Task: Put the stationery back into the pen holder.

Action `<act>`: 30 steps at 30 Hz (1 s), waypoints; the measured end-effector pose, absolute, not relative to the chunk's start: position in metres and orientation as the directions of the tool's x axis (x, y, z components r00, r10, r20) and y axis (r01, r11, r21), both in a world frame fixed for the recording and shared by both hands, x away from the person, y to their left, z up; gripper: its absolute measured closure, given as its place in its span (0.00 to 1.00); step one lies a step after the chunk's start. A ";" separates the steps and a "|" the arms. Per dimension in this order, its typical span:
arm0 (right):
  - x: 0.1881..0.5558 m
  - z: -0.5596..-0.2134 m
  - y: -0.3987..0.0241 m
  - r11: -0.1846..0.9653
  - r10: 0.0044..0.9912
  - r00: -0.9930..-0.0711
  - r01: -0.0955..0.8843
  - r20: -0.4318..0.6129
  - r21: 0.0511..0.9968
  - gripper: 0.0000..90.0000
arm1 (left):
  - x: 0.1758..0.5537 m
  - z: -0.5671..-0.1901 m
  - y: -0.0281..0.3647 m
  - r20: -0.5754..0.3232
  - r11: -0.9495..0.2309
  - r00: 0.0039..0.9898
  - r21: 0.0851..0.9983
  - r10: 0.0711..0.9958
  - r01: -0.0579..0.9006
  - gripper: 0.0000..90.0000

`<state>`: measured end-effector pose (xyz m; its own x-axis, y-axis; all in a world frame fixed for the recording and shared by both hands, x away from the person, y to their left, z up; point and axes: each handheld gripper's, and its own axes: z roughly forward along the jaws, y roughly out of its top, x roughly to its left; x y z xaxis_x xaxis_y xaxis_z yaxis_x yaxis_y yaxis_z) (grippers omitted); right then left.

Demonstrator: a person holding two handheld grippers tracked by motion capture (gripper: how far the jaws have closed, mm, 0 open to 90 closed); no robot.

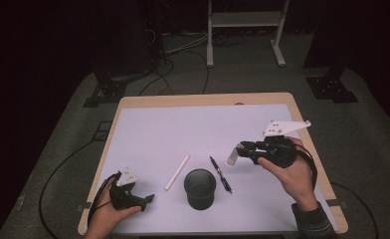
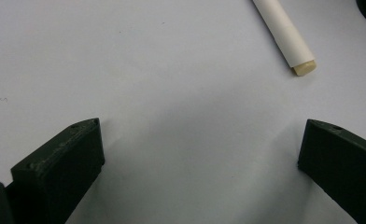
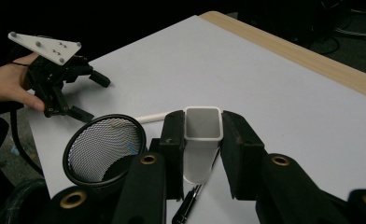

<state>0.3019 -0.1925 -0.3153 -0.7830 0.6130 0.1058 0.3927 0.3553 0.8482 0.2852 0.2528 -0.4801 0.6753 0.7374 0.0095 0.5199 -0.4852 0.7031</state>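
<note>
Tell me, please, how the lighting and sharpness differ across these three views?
High view: dim, dark surroundings, only the white table sheet lit. Left gripper view: bright, the white stick sharp, near jaws soft. Right gripper view: the white tube in the right hand-held gripper sharp, background black.

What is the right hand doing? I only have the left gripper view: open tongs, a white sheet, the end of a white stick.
Observer: The right tongs are shut on a white tube, with its open end towards that gripper's camera.
Operator: And the dark thing in my top right corner?
Observer: A black mesh cup, standing upright beside the stick.
Operator: Anything else on the table?
Observer: A black pen lies on the cup's other side.
</note>
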 end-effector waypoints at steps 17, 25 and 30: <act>0.296 -0.307 -0.164 0.396 0.535 -0.841 0.333 0.080 0.856 0.78 | 0.285 -0.480 0.253 0.009 -0.484 0.675 0.704 0.738 0.520 0.00; 0.293 -0.307 -0.152 0.413 0.501 -0.862 0.320 0.081 0.853 0.78 | 0.285 -0.480 0.253 0.009 -0.485 0.675 0.703 0.738 0.520 0.00; 0.292 -0.308 -0.143 0.425 0.477 -0.875 0.311 0.082 0.850 0.78 | 0.285 -0.480 0.253 0.009 -0.485 0.675 0.703 0.738 0.520 0.00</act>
